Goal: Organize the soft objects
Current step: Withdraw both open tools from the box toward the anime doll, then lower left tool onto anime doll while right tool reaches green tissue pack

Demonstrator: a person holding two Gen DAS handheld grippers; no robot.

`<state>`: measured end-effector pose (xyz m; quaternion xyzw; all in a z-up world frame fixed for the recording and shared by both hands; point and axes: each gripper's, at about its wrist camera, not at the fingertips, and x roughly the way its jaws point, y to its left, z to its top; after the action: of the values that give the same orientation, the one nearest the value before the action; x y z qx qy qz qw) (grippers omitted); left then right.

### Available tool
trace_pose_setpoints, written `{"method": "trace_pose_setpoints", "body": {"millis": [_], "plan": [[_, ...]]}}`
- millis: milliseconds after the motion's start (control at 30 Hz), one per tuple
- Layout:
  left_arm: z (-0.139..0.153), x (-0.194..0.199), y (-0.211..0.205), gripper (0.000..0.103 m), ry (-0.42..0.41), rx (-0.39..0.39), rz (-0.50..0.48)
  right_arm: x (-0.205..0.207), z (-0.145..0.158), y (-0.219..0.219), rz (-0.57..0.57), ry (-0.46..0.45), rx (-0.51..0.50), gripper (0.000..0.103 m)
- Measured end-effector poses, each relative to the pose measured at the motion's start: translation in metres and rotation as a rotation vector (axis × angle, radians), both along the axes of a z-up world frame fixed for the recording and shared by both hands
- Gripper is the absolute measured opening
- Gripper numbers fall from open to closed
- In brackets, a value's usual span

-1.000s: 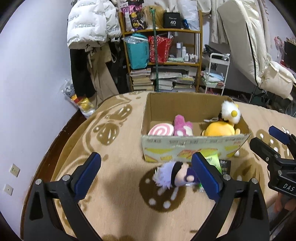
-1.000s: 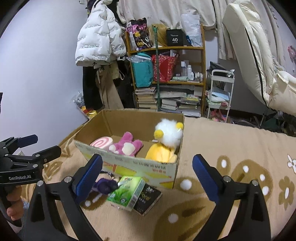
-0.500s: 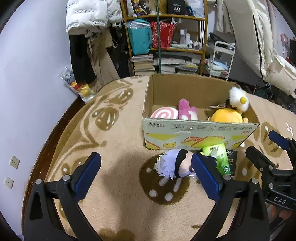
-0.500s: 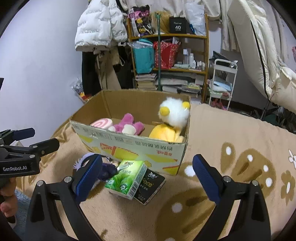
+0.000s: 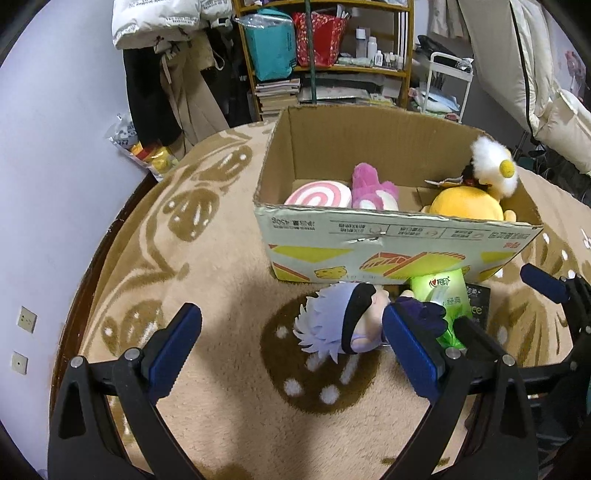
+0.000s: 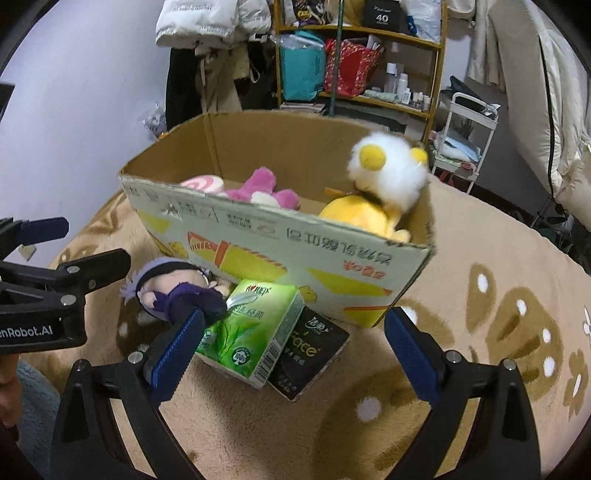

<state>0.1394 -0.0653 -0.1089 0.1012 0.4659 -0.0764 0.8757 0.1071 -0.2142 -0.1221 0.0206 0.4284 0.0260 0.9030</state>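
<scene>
Readable writing: "GenRobot.AI", partly cut off, on the left tongs (image 6: 55,254) as seen from the right wrist view; "40" on a black box (image 6: 382,14) on the shelf (image 6: 369,33); "Face" on the black tissue pack (image 6: 310,350); "100%" in a round mark on the green tissue pack (image 6: 251,332). The printing on the cardboard box (image 5: 388,243) is upside down and not legible.

The doll (image 5: 347,325), with pale spiky hair and a black band, lies on the rug (image 5: 207,280) just in front of the box, touching the green pack. Its body is partly hidden behind a blue pad in both views.

Inside the box sit a pink spiral cushion (image 5: 317,194), a pink plush (image 5: 369,188) and a yellow plush (image 5: 465,203) with a white fluffy head.

Left tongs (image 5: 291,343) stand wide, holding nothing, over the doll. Right tongs (image 6: 295,347) stand wide, holding nothing, over the packs. Only the right view shows the black pack's label clearly.
</scene>
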Motion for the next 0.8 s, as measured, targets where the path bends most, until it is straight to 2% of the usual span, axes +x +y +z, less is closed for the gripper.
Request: {"method": "trace_pose_setpoints", "body": {"millis": [433, 567, 800], "plan": [[-0.030, 0.016, -0.011, 0.097, 0.092, -0.004, -0.004, 0.012, -0.019, 0.008, 0.029, 0.082, -0.024, 0.102], [-0.034, 0.018, -0.012, 0.098, 0.096, 0.004, -0.005, 0.014, -0.022, 0.010, 0.041, 0.086, -0.021, 0.102], [-0.040, 0.021, -0.008, 0.098, 0.122, -0.032, 0.009, 0.017, -0.027, 0.008, 0.031, 0.108, 0.024, 0.102]]}}
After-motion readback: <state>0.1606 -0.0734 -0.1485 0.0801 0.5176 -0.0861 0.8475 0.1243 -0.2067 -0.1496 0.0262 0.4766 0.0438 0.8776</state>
